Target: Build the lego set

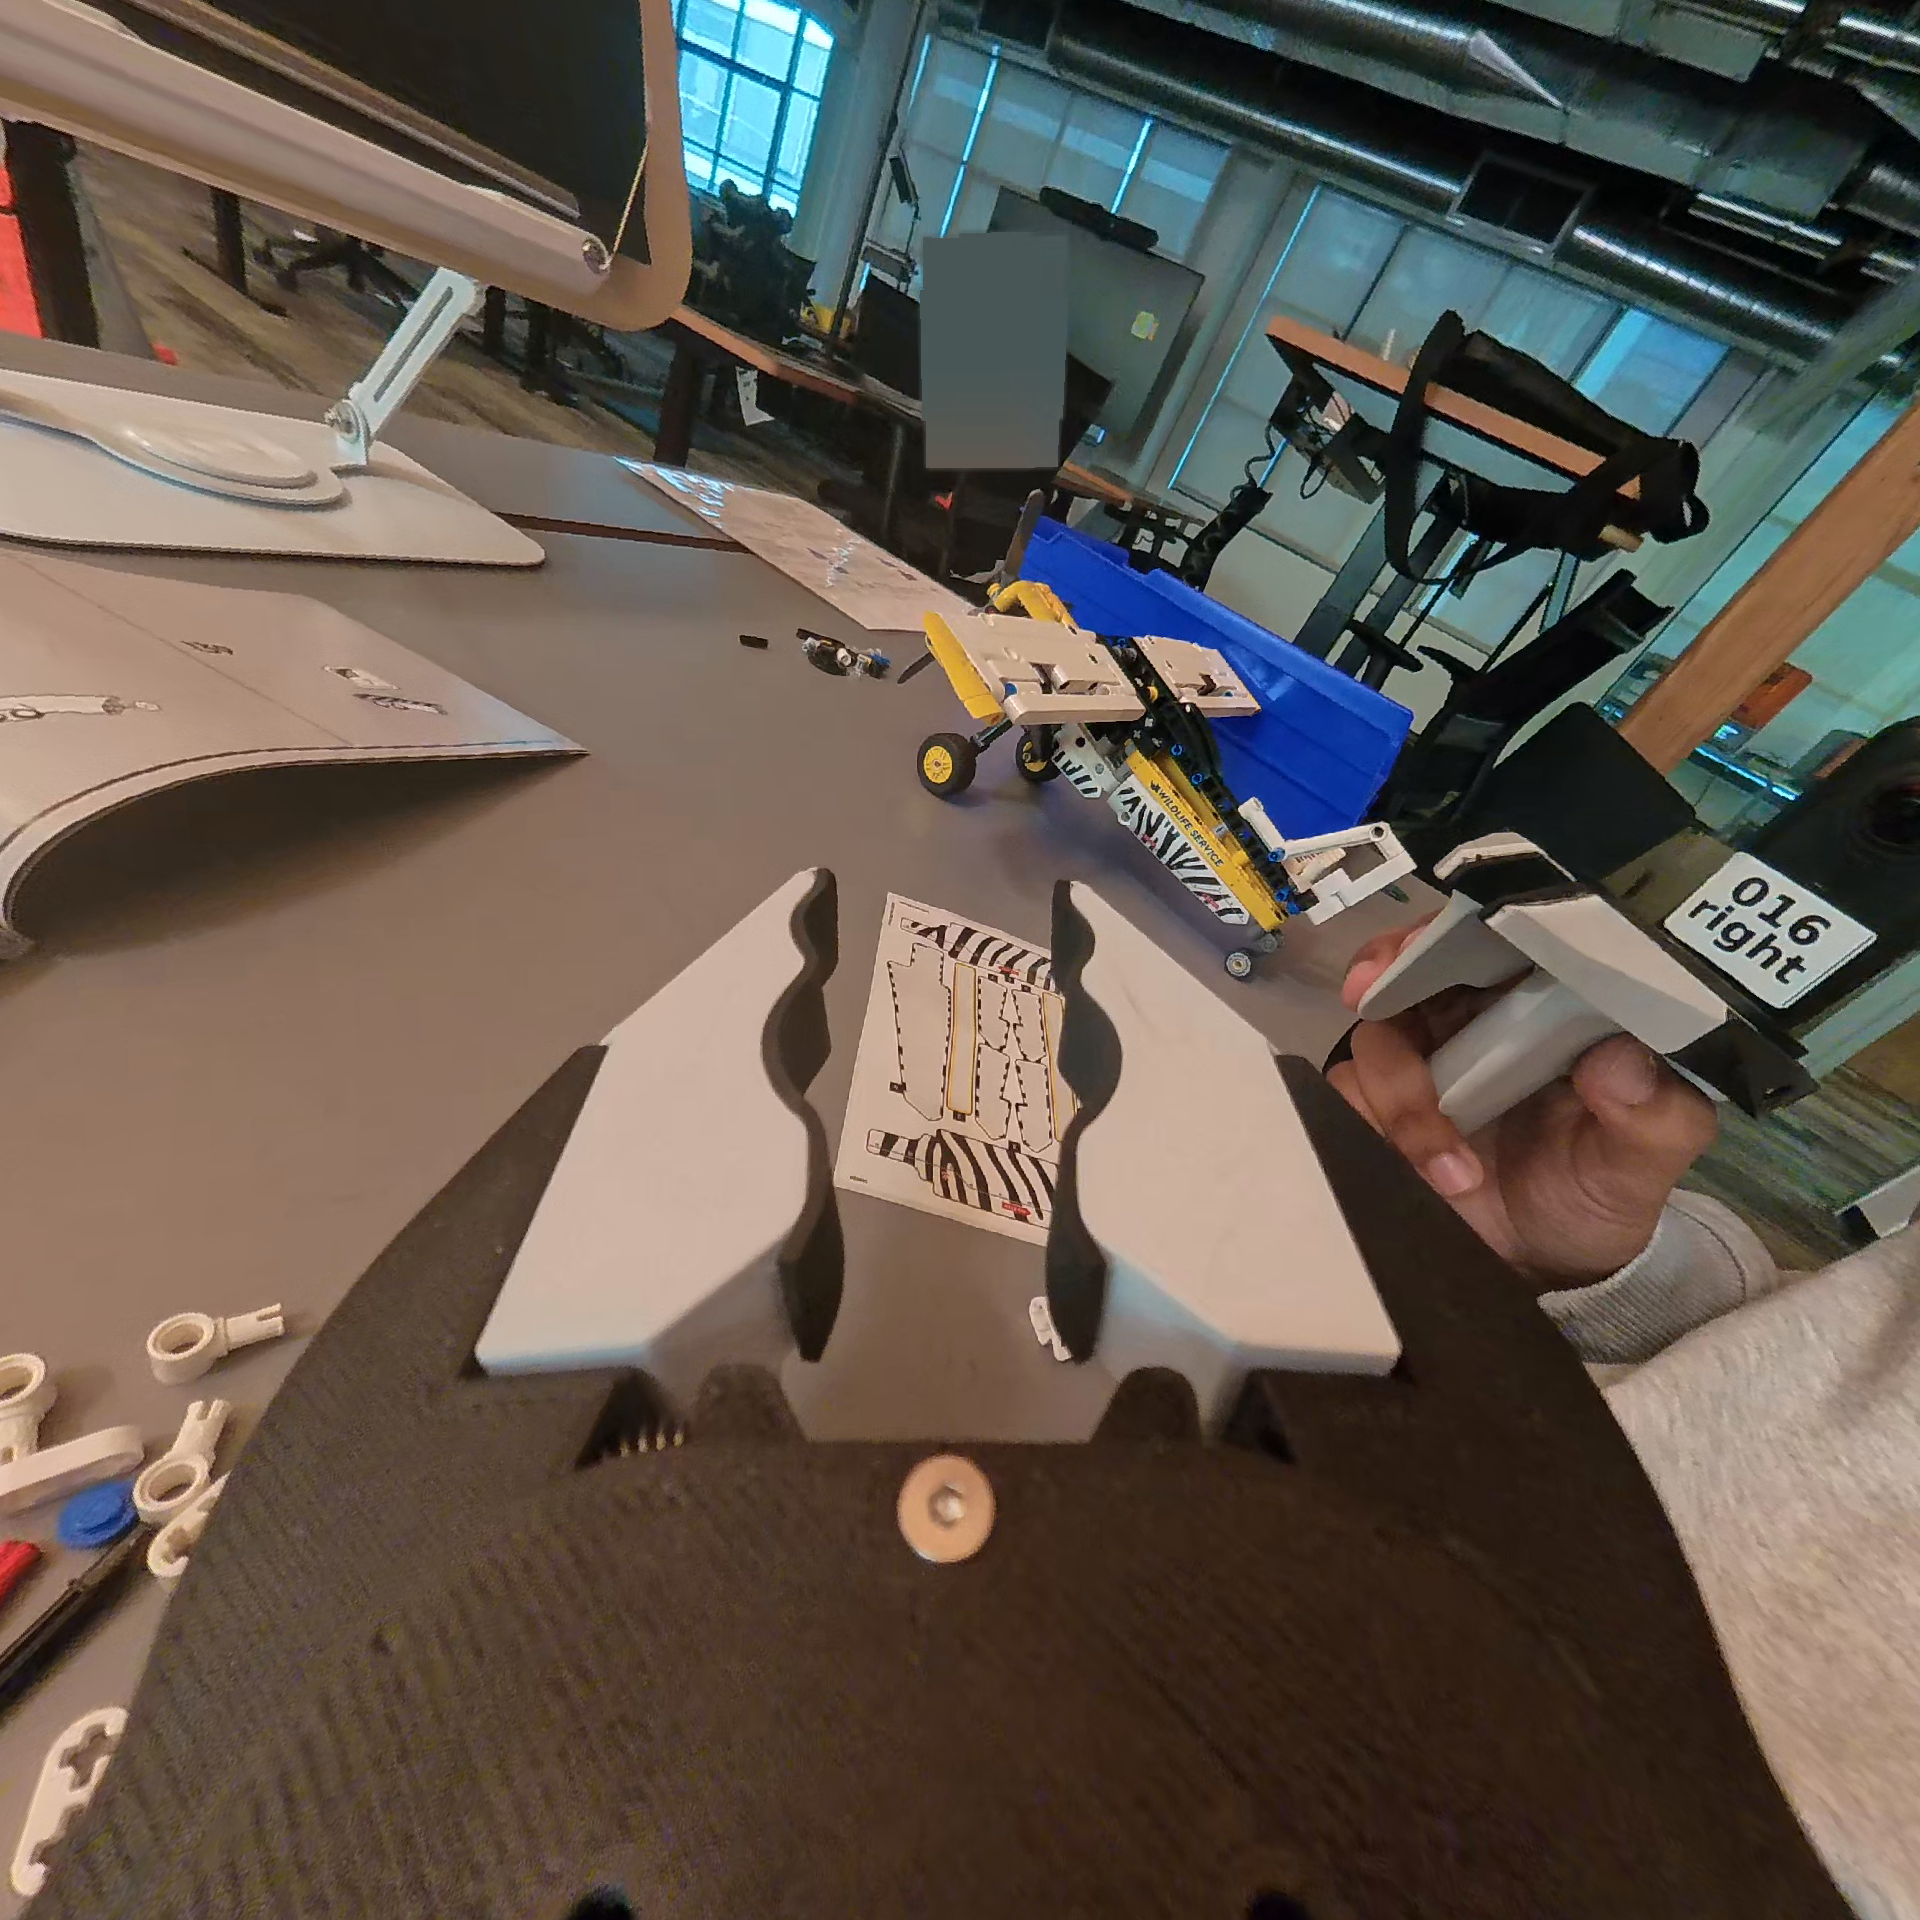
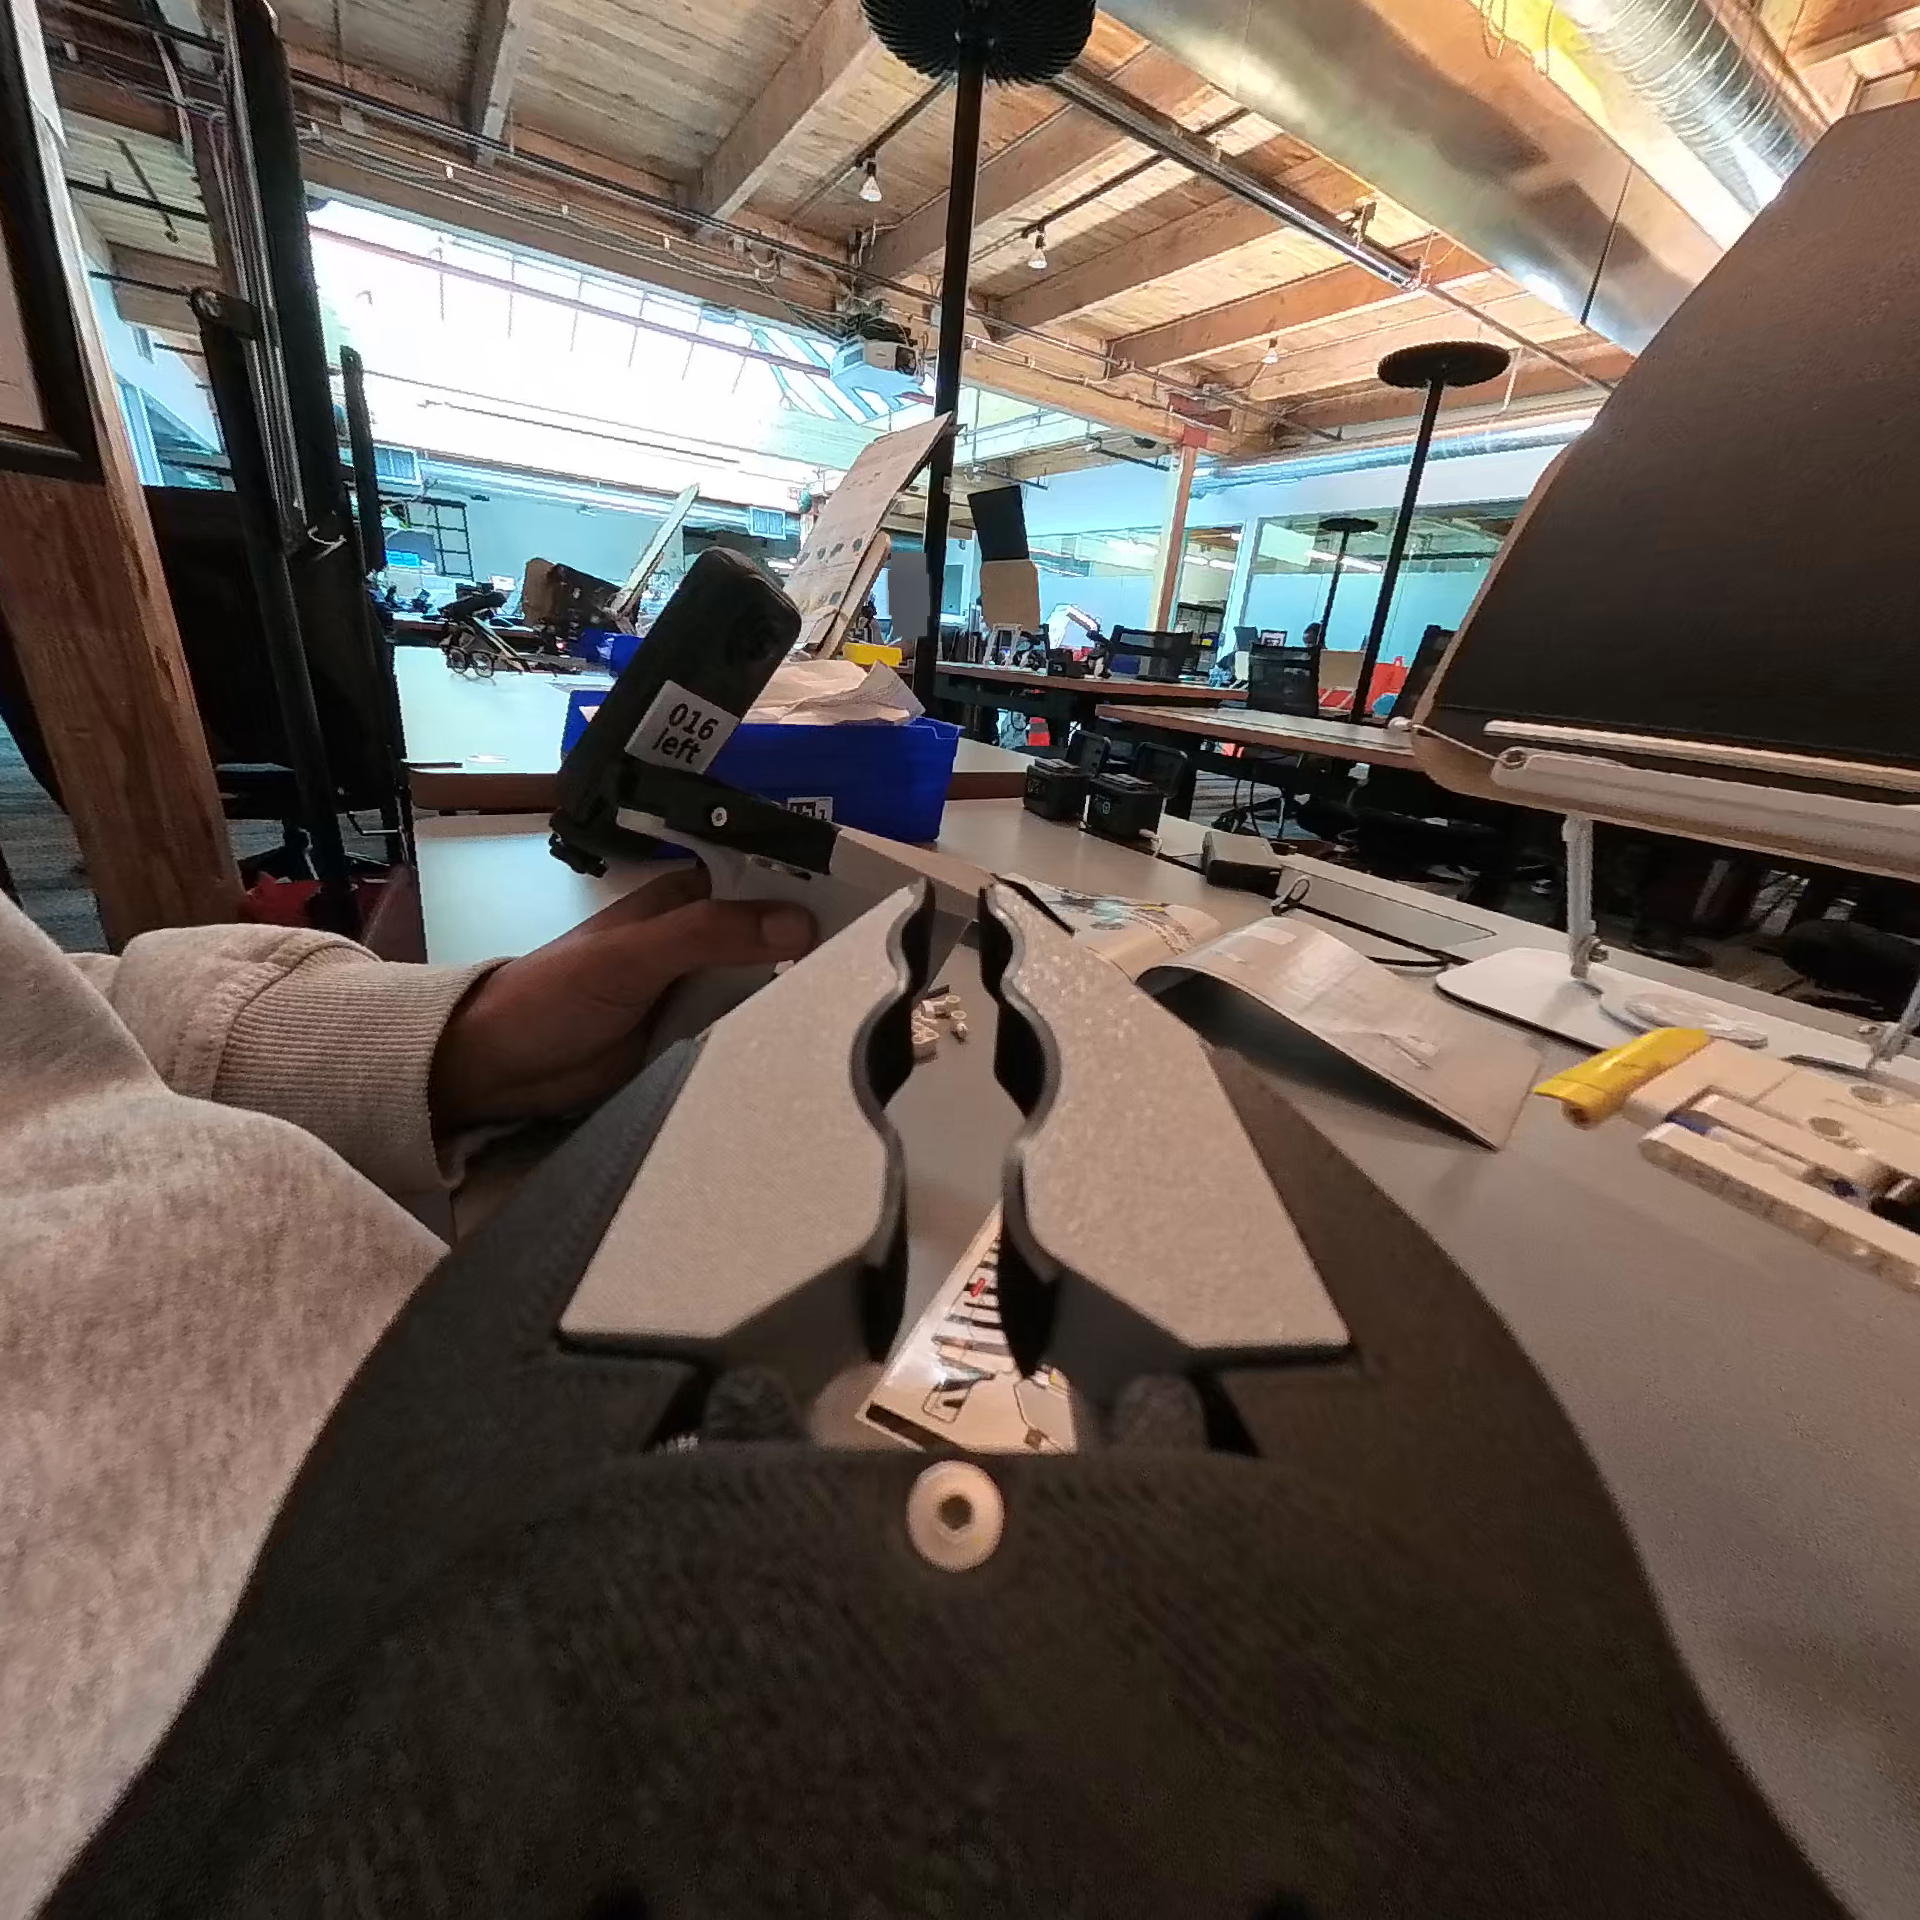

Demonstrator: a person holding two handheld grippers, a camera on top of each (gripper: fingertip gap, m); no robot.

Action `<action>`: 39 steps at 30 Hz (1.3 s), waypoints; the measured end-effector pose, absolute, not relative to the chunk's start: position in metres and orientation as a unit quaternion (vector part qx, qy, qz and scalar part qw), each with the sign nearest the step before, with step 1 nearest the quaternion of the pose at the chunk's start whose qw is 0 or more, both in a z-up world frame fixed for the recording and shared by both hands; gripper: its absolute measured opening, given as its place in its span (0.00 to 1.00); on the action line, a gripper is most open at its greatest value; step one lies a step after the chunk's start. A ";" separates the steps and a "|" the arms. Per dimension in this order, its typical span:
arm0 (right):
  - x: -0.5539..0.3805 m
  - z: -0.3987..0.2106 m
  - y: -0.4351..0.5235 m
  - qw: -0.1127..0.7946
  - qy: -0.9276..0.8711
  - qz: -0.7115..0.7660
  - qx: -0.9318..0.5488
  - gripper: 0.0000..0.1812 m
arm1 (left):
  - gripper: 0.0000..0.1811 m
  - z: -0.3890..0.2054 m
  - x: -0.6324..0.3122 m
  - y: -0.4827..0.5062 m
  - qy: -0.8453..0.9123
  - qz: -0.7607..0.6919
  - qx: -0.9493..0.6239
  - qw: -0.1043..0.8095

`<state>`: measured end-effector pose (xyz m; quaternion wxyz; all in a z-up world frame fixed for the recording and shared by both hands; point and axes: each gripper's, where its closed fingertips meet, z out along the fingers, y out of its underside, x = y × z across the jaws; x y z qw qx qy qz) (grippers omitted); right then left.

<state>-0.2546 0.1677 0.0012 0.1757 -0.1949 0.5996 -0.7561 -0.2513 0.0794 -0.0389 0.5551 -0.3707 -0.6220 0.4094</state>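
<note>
Hovering above the grey table (image 1: 727,852), the left gripper (image 1: 945,904) holds nothing and its jaws are released, with a wide gap through which the sticker sheet (image 1: 935,1070) shows flat on the table. I think the sheet lies there because it is near the model, ready for the next sticker.

The lego plane (image 1: 1101,748) stands on its wheels beyond the sticker sheet, just in front of the blue bin (image 1: 1278,675), nose up and tail low; this keeps both sides free to reach. The right gripper (image 2: 951,914) is to the right of the sheet, its jaws parted by a narrow gap and grasping nothing. Loose white pieces (image 1: 197,1351) lie to the left of the sheet, and the open instruction booklet (image 1: 260,686) lies further left, probably so it can be read while building.
</note>
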 end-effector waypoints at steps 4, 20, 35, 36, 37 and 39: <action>-0.255 0.001 0.167 0.178 0.600 -0.756 -0.192 0.04 | 0.22 -0.039 -0.252 0.079 -0.623 0.408 -0.370 0.555; -0.260 0.002 0.166 0.190 0.600 -0.756 -0.180 0.04 | 0.22 -0.038 -0.251 0.079 -0.621 0.409 -0.370 0.557; -0.261 0.001 0.165 0.193 0.600 -0.756 -0.177 0.04 | 0.22 -0.038 -0.249 0.079 -0.623 0.408 -0.369 0.557; -0.261 0.001 0.164 0.193 0.600 -0.756 -0.177 0.04 | 0.22 -0.038 -0.249 0.079 -0.623 0.407 -0.369 0.557; -0.261 0.001 0.164 0.193 0.600 -0.756 -0.177 0.04 | 0.22 -0.038 -0.249 0.079 -0.623 0.407 -0.368 0.557; -0.261 0.001 0.164 0.194 0.600 -0.756 -0.176 0.04 | 0.22 -0.038 -0.249 0.078 -0.623 0.408 -0.368 0.557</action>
